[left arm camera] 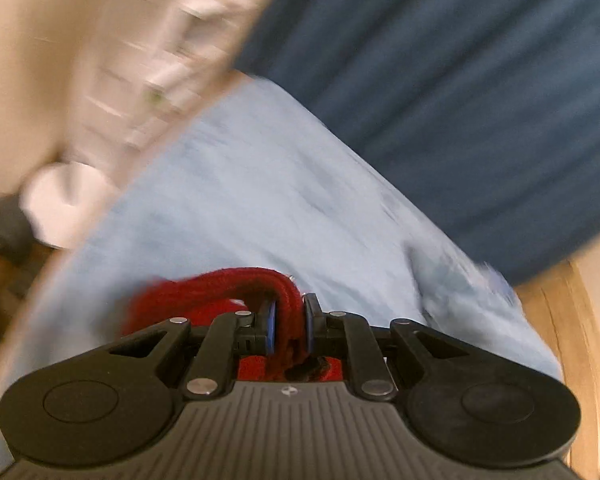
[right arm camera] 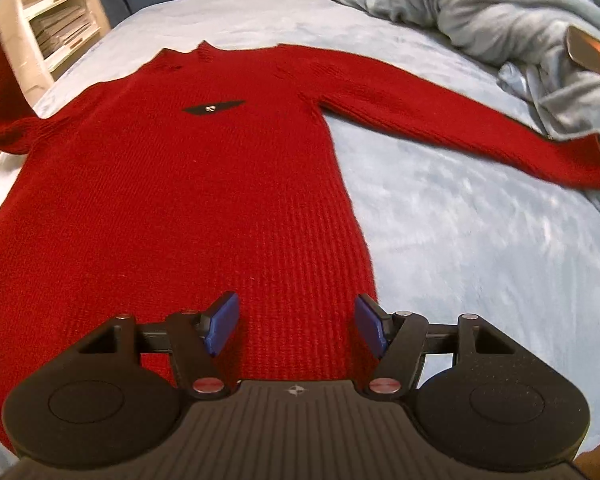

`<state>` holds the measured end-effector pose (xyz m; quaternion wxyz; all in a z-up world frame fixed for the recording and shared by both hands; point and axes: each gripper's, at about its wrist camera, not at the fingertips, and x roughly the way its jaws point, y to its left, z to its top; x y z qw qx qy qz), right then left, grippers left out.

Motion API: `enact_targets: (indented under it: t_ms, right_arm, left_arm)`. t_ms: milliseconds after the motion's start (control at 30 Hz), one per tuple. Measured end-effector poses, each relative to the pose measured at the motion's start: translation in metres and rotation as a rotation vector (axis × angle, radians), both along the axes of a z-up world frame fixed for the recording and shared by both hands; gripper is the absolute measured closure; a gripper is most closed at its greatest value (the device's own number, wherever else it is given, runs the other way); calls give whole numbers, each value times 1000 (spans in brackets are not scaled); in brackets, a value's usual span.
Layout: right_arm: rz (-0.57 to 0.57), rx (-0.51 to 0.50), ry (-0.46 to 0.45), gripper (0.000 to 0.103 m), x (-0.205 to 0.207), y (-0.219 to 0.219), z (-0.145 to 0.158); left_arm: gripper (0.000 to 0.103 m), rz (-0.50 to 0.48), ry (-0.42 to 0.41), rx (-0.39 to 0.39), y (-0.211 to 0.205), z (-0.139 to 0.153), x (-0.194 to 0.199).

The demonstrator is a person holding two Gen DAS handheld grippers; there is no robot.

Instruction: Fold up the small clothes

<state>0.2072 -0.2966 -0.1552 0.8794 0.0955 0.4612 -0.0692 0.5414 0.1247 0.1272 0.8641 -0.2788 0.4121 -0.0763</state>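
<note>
Closest to me, the right hand-held gripper [right arm camera: 298, 326] hangs spread wide over the hem of the red sweater [right arm camera: 172, 184], which lies flat on the pale blue bed [right arm camera: 460, 232]. Off to the side, the left hand-held gripper [left arm camera: 289, 320] pinches a bunched sleeve. Beyond lie a rumpled blanket [right arm camera: 500, 12] and white shelves [right arm camera: 60, 20].

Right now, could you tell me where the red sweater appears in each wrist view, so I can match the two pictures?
Left wrist: only a bunched fold of the red sweater shows, low centre, pinched in the left gripper.
Right wrist: the sweater lies spread flat across the left and centre, one sleeve reaching right; the right gripper is open above its hem.
Shared landmark: the light blue blanket beneath it.
</note>
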Motion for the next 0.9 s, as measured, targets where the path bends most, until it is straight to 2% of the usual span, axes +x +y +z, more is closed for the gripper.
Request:
enact_targets:
  t_ms: [100, 133, 167, 200, 233, 267, 300, 367, 433, 533, 600, 700, 800, 867, 900]
  right_arm:
    - [-1, 13, 15, 37, -3, -6, -8]
    - [0, 14, 20, 37, -4, -9, -10]
    - [2, 14, 26, 37, -5, -10, -12]
    - [2, 13, 34, 37, -5, -12, -13]
    - [-1, 16, 35, 37, -6, -15, -13]
    - [-6, 21, 31, 37, -7, -17, -12]
    - [-10, 27, 24, 37, -9, -21, -11]
    - [-11, 32, 15, 37, -11, -26, -12]
    - [-20, 34, 8, 37, -8, -32, -14]
    - [-41, 88, -54, 37, 11, -38, -5]
    - [-32, 160, -105, 37, 34, -41, 6]
    - [-57, 391, -166, 37, 90, -50, 19]
    - [-149, 692, -144, 36, 166, -62, 8]
    - [-248, 773, -100, 36, 209, -63, -8]
    - [-300, 782, -67, 36, 226, -62, -15]
  left_arm:
    - [88, -189, 5, -25, -99, -20, 15]
    - [80, -246, 9, -43, -131, -34, 19]
    - [66, -286, 13, -50, -161, -49, 22]
    - [31, -309, 31, -36, -185, -64, 25]
    - [8, -305, 42, -8, -197, -76, 26]
    - [5, -282, 23, 10, -201, -86, 23]
    - [5, -262, -1, 10, -195, -94, 19]
    - [5, -216, 7, -4, -162, -111, 14]
    - [5, -111, 16, 10, -110, -125, 5]
    - [3, 3, 38, 128, -49, -144, -2]
    - [3, 13, 70, 174, -28, -162, -5]
    - [3, -34, 138, 166, -18, -204, -4]
    - [3, -74, 195, 161, -23, -241, -3]
    - [3, -107, 220, 180, -25, -261, -5]
    - [3, -138, 217, 226, -30, -268, -6]
